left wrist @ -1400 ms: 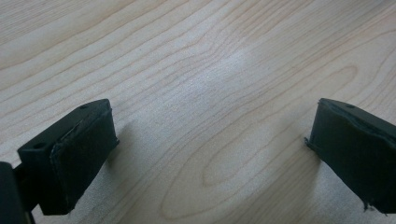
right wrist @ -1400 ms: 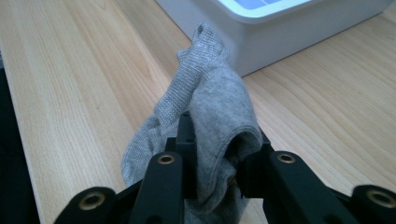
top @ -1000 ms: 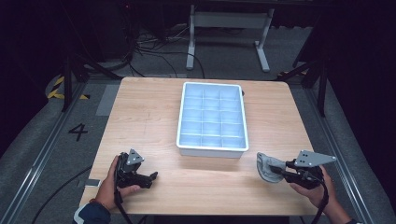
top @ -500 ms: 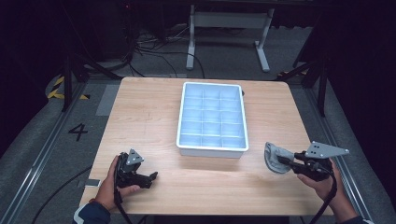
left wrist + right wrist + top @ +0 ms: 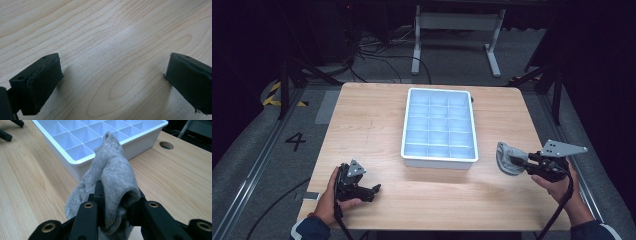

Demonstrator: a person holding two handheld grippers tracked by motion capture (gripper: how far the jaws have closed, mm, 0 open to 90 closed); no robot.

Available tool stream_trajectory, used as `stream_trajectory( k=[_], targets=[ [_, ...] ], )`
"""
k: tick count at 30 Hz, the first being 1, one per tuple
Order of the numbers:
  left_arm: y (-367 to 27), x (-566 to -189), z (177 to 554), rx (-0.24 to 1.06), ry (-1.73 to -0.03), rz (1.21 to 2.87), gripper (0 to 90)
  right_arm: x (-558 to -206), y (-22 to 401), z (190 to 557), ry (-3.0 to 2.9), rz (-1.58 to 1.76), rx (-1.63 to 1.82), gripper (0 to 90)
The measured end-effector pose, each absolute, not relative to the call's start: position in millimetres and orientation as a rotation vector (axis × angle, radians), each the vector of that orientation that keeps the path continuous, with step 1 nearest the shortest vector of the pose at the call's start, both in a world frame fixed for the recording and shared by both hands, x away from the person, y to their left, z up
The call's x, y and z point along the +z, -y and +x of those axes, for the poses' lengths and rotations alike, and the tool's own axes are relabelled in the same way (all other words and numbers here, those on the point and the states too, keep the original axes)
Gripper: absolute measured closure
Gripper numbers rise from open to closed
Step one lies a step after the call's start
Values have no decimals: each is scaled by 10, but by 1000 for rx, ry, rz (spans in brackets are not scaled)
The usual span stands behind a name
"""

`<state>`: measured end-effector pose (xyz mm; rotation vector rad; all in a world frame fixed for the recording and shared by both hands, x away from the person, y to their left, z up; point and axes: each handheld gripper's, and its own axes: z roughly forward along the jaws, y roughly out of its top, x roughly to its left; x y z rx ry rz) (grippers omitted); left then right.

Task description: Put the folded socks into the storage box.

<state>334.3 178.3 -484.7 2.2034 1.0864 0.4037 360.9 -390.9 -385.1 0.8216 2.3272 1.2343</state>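
Wooden table [image 5: 377, 120] | white compartment tray [image 5: 471, 127] centred | right gripper [image 5: 518, 161] pinching grey sock [image 5: 506, 158] beside tray | left gripper [image 5: 374, 190] spread, resting on table

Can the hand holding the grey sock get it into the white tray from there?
Probably yes. The right gripper is shut on the grey sock, and the white tray sits just beside it with its compartments open on top. Only bare table lies between them.

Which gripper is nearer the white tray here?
Right. The right gripper, shut on a grey sock, is just off the tray's near right corner. The left gripper sits open at the table's near left, farther from the tray.
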Motion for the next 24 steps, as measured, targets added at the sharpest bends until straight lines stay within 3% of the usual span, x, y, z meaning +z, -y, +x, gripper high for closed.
stream_trajectory(
  k=[24],
  targets=[
    [-1786,-4846,3346,404,-1081,2208,8,-3517,3511,3903,-2322,705,1199,743]
  ],
)
